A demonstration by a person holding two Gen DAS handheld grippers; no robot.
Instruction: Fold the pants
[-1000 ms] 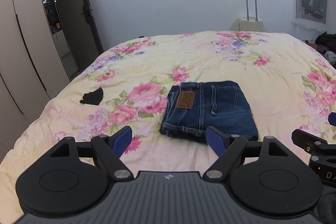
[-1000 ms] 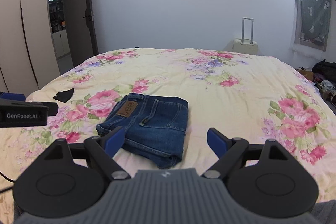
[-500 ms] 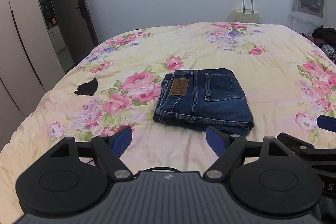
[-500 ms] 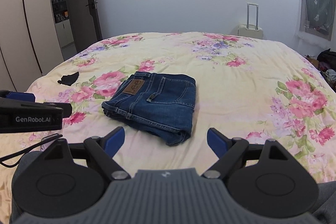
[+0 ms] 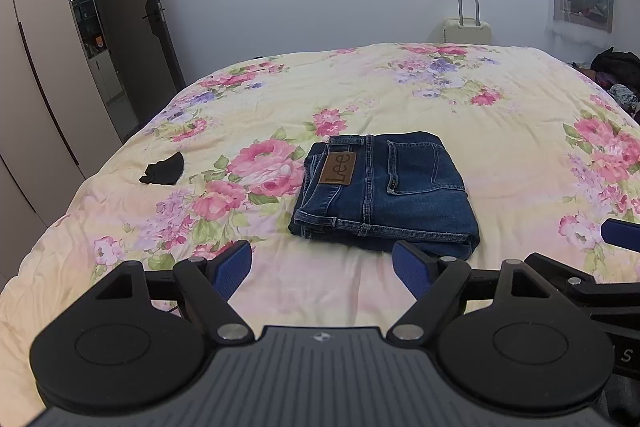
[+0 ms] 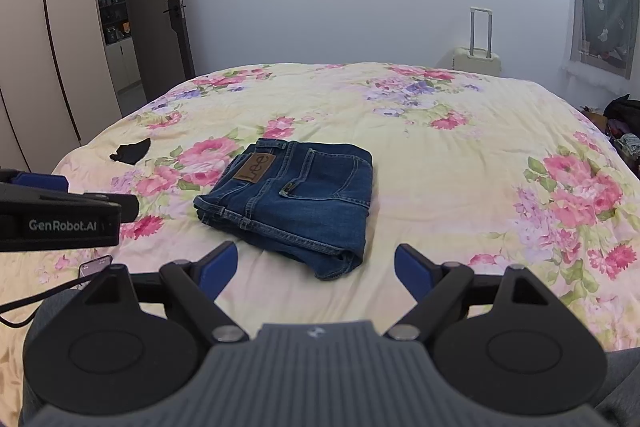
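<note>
Dark blue jeans [image 5: 384,191] lie folded into a compact rectangle on the floral bedspread [image 5: 400,95], brown Lee patch facing up. They also show in the right wrist view [image 6: 292,199]. My left gripper [image 5: 322,269] is open and empty, held back from the near edge of the jeans. My right gripper [image 6: 316,269] is open and empty, also short of the jeans. The left gripper's side shows at the left of the right wrist view [image 6: 60,211].
A small black cloth [image 5: 162,171] lies on the bed's left side. A phone [image 6: 94,265] with a cable lies near the front left. A cream suitcase [image 5: 466,27] stands behind the bed. Wardrobe [image 5: 36,75] and open door [image 5: 136,11] stand left; clutter [image 5: 616,75] right.
Both grippers have pulled back and risen away from the folded jeans, which now sit farther ahead. The jeans have not moved. Both jaws stay open.
</note>
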